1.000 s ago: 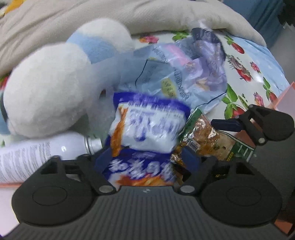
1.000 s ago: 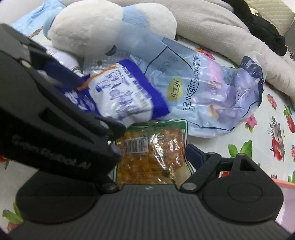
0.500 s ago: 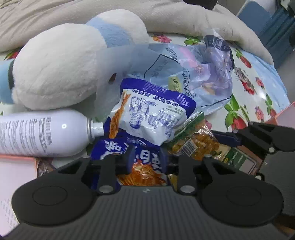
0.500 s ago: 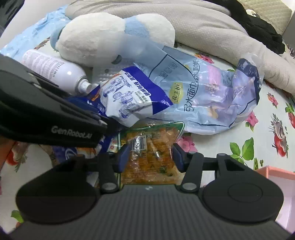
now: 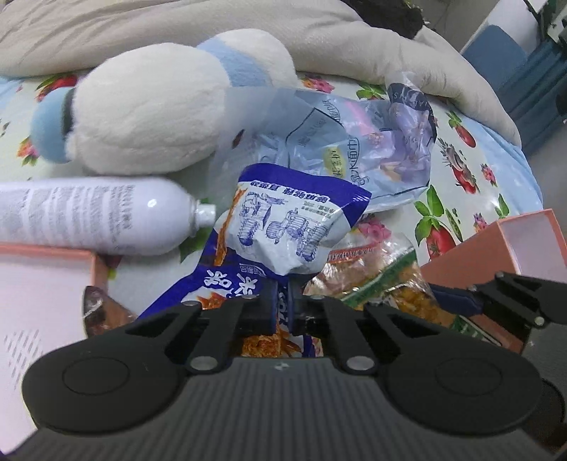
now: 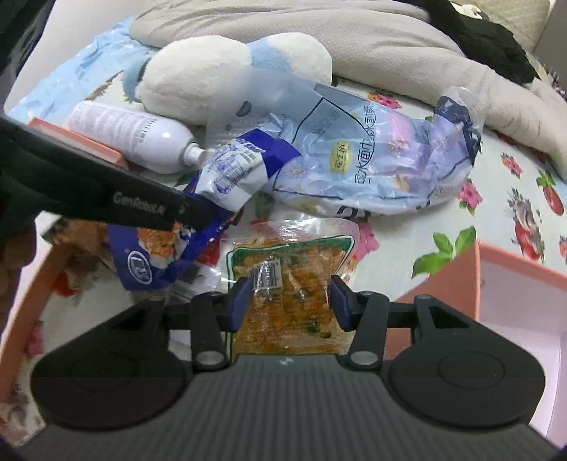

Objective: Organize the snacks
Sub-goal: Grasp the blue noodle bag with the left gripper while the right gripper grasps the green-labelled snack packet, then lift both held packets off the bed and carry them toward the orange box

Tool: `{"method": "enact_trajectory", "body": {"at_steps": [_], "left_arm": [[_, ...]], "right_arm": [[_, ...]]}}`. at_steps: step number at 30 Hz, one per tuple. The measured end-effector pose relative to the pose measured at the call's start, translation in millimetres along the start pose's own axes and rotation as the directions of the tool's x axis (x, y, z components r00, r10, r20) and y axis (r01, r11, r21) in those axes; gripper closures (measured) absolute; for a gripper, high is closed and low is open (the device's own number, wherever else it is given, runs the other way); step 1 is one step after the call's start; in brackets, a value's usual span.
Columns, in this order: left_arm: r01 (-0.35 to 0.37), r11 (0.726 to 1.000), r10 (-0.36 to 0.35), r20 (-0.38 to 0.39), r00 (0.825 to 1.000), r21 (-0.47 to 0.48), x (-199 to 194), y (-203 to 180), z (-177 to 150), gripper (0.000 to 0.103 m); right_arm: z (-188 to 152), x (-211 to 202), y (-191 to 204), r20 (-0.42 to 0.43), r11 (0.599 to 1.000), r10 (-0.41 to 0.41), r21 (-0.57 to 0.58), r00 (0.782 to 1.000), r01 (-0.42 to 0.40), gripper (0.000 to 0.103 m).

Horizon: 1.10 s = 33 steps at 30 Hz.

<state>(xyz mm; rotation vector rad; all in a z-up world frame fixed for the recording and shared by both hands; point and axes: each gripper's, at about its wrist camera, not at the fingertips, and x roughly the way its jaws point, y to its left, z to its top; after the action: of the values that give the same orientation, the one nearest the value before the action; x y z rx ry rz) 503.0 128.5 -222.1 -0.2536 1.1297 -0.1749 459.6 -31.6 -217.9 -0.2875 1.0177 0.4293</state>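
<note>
My left gripper point(image 5: 280, 305) is shut on the lower edge of a blue and white snack bag point(image 5: 283, 227), which hangs crumpled above the flowered bedsheet. From the right wrist view, that left gripper point(image 6: 198, 212) reaches in from the left with the same blue bag point(image 6: 234, 173). My right gripper point(image 6: 288, 301) is shut on a clear, green-edged packet of orange snack point(image 6: 290, 262), its pads pressing both sides. That packet point(image 5: 375, 276) shows to the right of the blue bag in the left wrist view, beside one right-gripper finger point(image 5: 457, 299).
A white and blue plush toy point(image 5: 149, 113), a white spray bottle point(image 5: 88, 216) and a pale blue tissue wrapper point(image 5: 354, 142) lie behind the snacks. Open pink boxes stand at the left point(image 5: 46, 283) and right point(image 6: 514, 294). A grey blanket point(image 5: 177, 32) lies at the back.
Both grippers have closed, the left on the blue bag and the right on the orange packet. Both have lifted and drawn back, so the pink boxes now show.
</note>
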Motion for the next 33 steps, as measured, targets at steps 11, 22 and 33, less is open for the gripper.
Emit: {"method": "enact_trajectory", "body": {"at_steps": [11,22,33], "left_arm": [[-0.007,0.995,0.006,-0.007,1.000,-0.102,-61.1,-0.5,-30.0,0.097],[-0.054,0.979,0.026,-0.140,0.990,-0.198,-87.0,-14.0,-96.3,0.097],[-0.080,0.996,0.066,-0.305,0.950,-0.032,-72.5,-36.6,-135.9,0.021]], "right_arm": [[-21.0,-40.9,15.6,-0.026,0.994,0.055,0.094,0.998,-0.052,0.052],[-68.4,-64.2,17.1,-0.101,0.974,0.101,0.211,0.990,-0.078,0.052],[-118.4,-68.1,22.1,-0.184,0.959,0.097,0.279,0.978,-0.042,0.052]]}}
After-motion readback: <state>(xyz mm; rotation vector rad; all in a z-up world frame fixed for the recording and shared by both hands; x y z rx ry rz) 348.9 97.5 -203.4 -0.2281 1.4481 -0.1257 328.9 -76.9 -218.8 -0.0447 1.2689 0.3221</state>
